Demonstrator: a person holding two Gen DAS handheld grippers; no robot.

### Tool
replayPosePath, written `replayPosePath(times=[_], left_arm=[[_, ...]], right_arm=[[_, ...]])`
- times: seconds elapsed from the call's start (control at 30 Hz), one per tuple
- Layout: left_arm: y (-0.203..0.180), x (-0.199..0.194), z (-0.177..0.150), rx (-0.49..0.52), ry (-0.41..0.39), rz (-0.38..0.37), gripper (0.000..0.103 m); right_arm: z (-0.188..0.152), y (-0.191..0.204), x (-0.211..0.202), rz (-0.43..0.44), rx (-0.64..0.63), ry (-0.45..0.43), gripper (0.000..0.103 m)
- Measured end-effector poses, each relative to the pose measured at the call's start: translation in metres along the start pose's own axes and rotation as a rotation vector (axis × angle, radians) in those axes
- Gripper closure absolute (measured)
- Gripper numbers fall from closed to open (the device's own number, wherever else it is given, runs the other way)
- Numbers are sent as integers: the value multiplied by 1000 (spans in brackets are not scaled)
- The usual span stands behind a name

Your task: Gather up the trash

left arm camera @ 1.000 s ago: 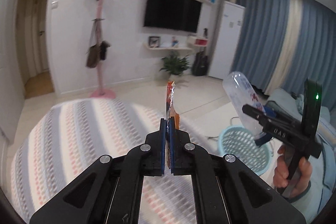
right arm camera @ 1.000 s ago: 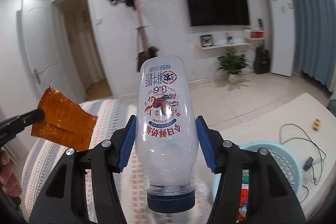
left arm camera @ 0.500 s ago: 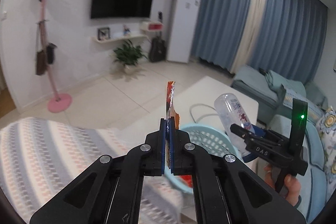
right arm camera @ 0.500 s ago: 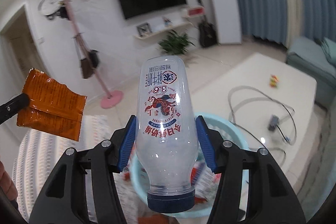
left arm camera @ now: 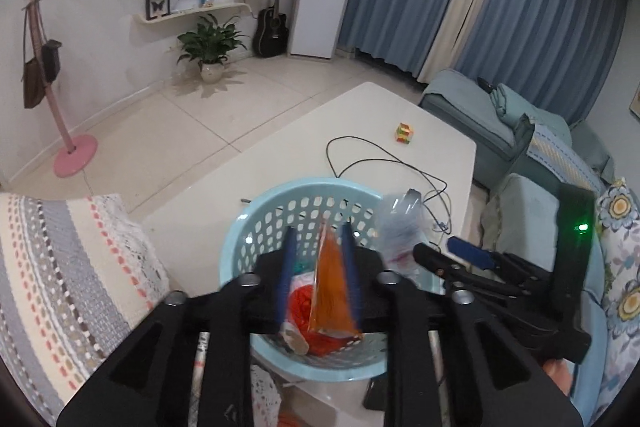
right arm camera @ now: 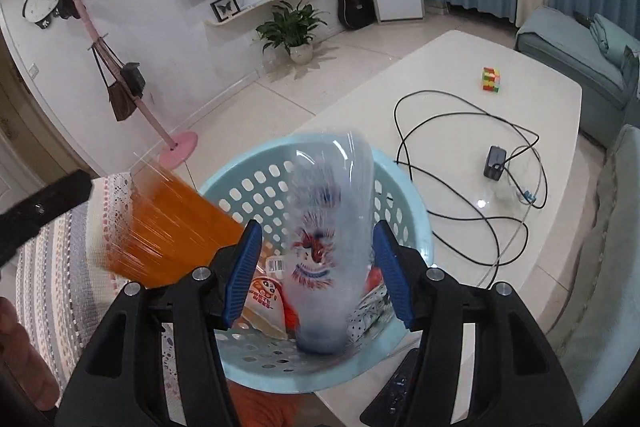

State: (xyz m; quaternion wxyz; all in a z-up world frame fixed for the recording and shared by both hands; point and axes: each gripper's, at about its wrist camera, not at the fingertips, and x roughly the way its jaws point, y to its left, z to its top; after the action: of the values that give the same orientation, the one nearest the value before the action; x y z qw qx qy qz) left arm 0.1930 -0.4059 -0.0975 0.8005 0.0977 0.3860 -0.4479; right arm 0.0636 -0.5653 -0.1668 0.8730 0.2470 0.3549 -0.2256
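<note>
Living room, white tabletop (left arm camera: 280,163) | left hand-held gripper (left arm camera: 318,275) has just been opening, orange wrapper (left arm camera: 332,291) slipping loose over blue basket (left arm camera: 240,251) | right hand-held gripper (right arm camera: 316,267) parted, blurred bottle (right arm camera: 328,227) dropping in | basket already holding trash; 2 pieces landing now.

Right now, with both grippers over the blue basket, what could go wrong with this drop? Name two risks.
1. The left gripper has just been opening its jaws, yet the orange wrapper sits between them against one pad; it may cling or flutter past the basket rim.
2. The bottle, blurred and loose between the right gripper pads, may bounce off trash already in the basket and roll onto the table.
</note>
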Motion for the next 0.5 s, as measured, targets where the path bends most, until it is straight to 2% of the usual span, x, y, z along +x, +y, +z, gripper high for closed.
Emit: replayPosePath(times=[0.23,0.33,0.43,0.5], left_arm=[[-4,-43,-18,-6,-53,24,42],[-6,-69,-29,-7,-94,52,33],[-8,-100,-38,-10,-145,84,23],[-9,-122,-47,-16,-184,117,21]], right_arm=[[-3,3,-35,18,-25,-45,47],[-9,14,-54,18,-60,-69,46],[-15,28,-78,29,-92,-106,38],[-19,35,-92,35,-105,-130,37]])
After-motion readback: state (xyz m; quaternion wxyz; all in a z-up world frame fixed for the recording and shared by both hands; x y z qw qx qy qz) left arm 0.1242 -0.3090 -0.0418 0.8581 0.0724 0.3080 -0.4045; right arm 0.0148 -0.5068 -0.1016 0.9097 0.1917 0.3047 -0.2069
